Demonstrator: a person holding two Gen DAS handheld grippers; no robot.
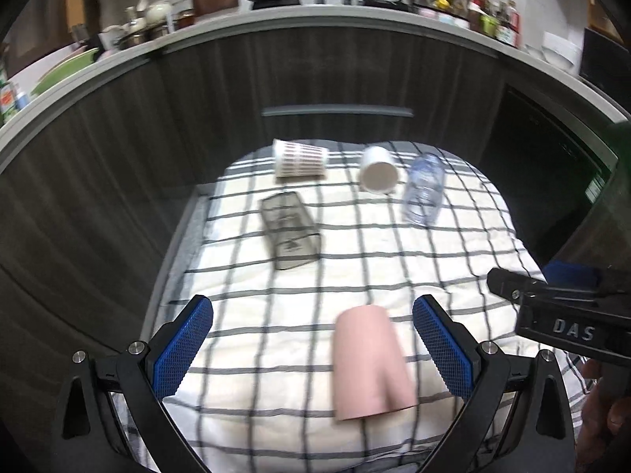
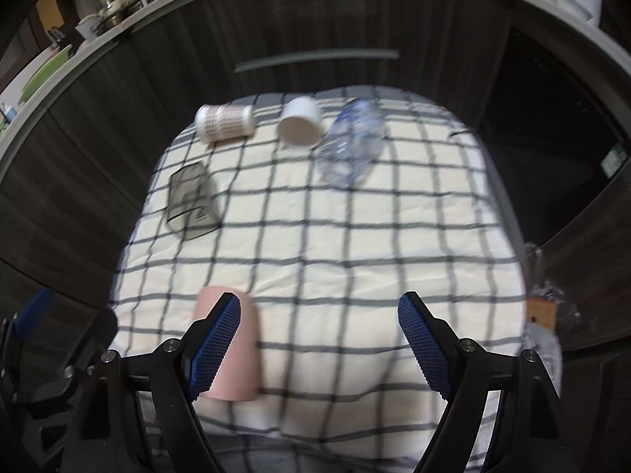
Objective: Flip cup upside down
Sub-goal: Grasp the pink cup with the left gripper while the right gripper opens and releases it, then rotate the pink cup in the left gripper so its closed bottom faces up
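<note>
A pink cup [image 1: 370, 362] lies on its side on the checked cloth [image 1: 244, 315], near the front edge. My left gripper [image 1: 313, 345] is open, its blue pads on either side of the cup and not touching it. The cup's mouth is hidden. In the right wrist view the pink cup [image 2: 240, 362] lies partly behind the left finger of my right gripper [image 2: 319, 349], which is open and empty. The right gripper [image 1: 552, 307] shows at the right edge of the left wrist view.
Further back on the cloth lie a patterned paper cup [image 1: 299, 157], a white cup [image 1: 378, 169], a clear glass [image 1: 424, 189] and a smoky transparent cup [image 1: 290, 230], all on their sides. Dark cabinet fronts [image 1: 335, 79] rise behind the table.
</note>
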